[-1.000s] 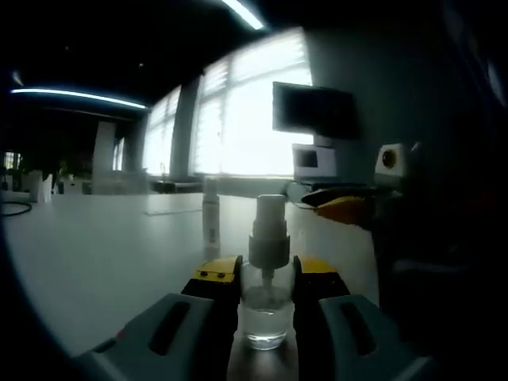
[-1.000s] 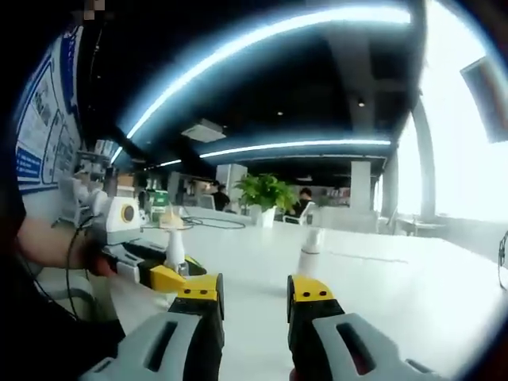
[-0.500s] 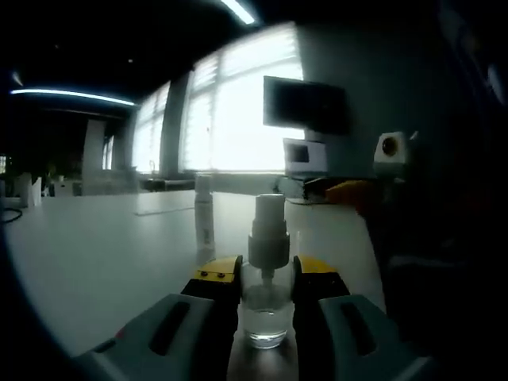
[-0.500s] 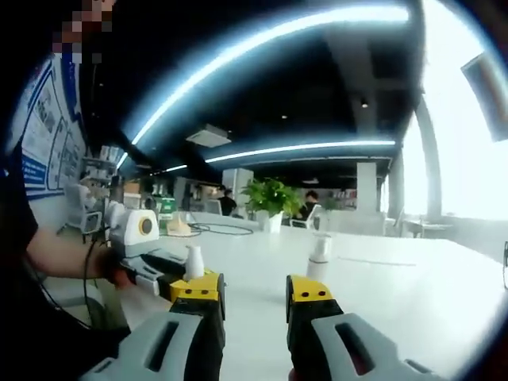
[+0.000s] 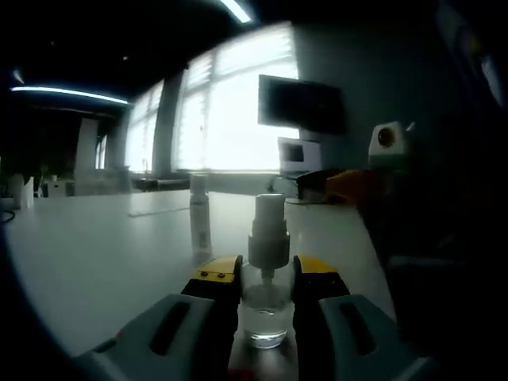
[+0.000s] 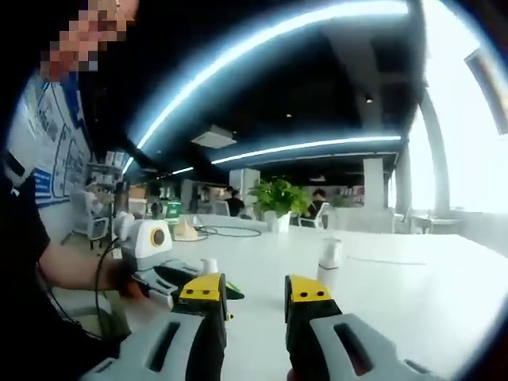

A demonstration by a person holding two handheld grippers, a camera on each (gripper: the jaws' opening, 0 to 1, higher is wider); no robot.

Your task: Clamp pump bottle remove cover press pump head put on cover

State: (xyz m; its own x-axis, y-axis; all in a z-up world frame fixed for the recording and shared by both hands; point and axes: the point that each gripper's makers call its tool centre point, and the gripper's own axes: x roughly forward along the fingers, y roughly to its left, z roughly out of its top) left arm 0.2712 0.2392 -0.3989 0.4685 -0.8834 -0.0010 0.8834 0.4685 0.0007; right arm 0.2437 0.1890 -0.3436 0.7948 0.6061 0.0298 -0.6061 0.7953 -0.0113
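Clamping the clear pump bottle (image 5: 265, 313) between its jaws, our left hand-held gripper (image 5: 265, 279) is steadying it on the table (image 5: 95, 254). We are holding the right hand-held gripper (image 6: 255, 295) spread and empty. We are judging the bottle light and slick, best gripped low on its body, with the cover (image 5: 198, 213) standing beyond.

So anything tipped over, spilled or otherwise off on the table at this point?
Nothing stands out. The pump bottle stands upright, clamped in the left gripper, its pump head bare. A second small bottle stands upright behind it on the white table. The right gripper is open and holds nothing.
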